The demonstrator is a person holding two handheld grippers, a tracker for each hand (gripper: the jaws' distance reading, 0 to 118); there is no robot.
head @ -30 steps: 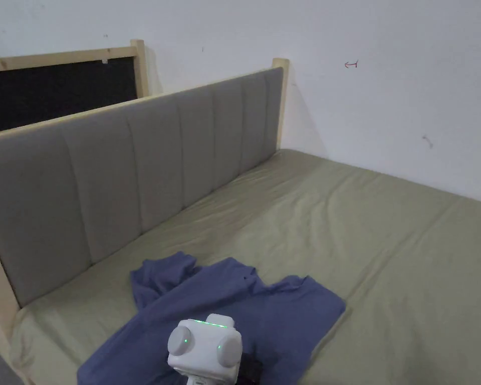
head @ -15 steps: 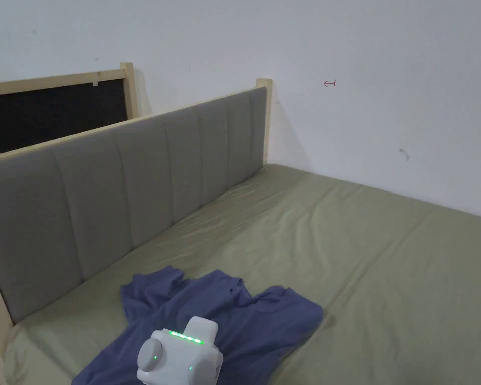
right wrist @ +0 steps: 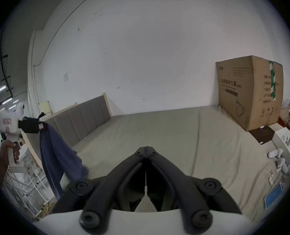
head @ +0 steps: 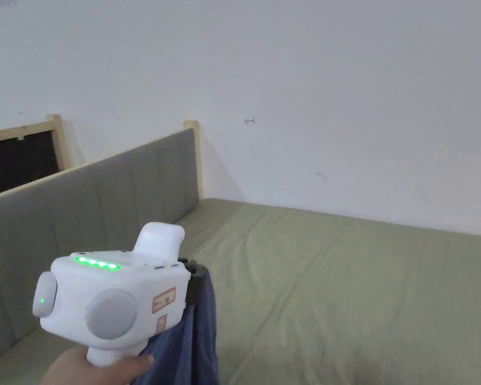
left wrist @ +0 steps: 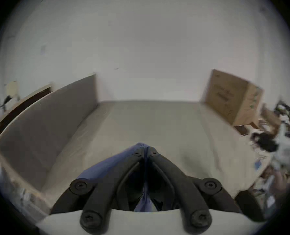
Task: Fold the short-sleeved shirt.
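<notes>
Gripping blue shirt [head: 197, 336] at lower left, your left claw [left wrist: 145, 151] is clamped on fabric; shirt's lower part cut off. Your right claw [right wrist: 146, 149] is closed, empty, above bed [right wrist: 157, 131].

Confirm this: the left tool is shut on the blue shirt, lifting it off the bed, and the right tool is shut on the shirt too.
Half wrong. The left tool is shut on the shirt, but the right tool is shut on nothing; the right gripper view shows its jaws closed and empty above the bed.
</notes>
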